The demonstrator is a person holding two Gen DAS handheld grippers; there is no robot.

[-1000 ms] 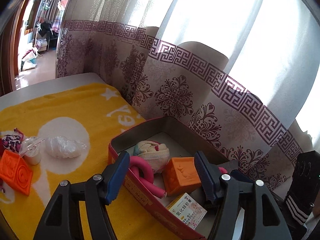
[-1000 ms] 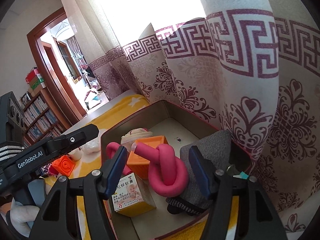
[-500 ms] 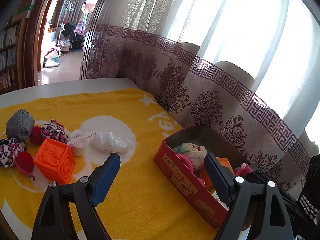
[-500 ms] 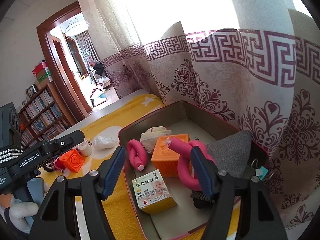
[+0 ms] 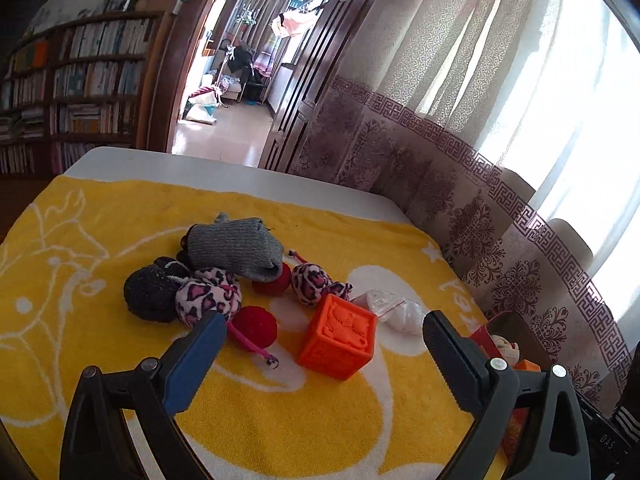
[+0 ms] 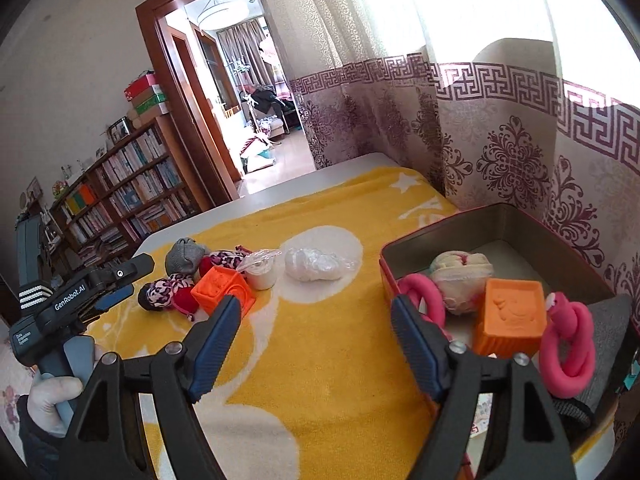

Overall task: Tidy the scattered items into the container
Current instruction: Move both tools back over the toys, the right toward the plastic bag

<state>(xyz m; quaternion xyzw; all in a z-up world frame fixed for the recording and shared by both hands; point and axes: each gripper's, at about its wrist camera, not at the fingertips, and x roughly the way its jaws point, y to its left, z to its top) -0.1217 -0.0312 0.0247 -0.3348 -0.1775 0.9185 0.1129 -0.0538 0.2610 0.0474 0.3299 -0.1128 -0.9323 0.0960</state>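
A red tin box (image 6: pixel 420 240) sits at the right on the yellow blanket (image 6: pixel 320 344); it holds an orange cube (image 6: pixel 510 318), pink foam rollers (image 6: pixel 568 352), a cream bundle (image 6: pixel 460 276) and grey cloth. Scattered at the left lie an orange cube (image 5: pixel 338 338), a grey pouch (image 5: pixel 234 248), leopard-print pieces (image 5: pixel 208 294), red balls (image 5: pixel 256 326), a dark ball (image 5: pixel 150 294) and a clear plastic bag (image 5: pixel 394 310). My left gripper (image 5: pixel 324 360) is open and empty, just in front of the orange cube. My right gripper (image 6: pixel 316 344) is open and empty, left of the box.
A patterned curtain (image 6: pixel 500 128) hangs close behind the box and the table's far edge. A small white roll (image 6: pixel 262 274) stands by the bag. A bookshelf (image 5: pixel 76 92) and an open doorway (image 5: pixel 236 72) lie beyond the table.
Both grippers have swung left, away from the box. The left one now faces the scattered pile, with the orange cube close ahead. The right one has pulled back from over the box.
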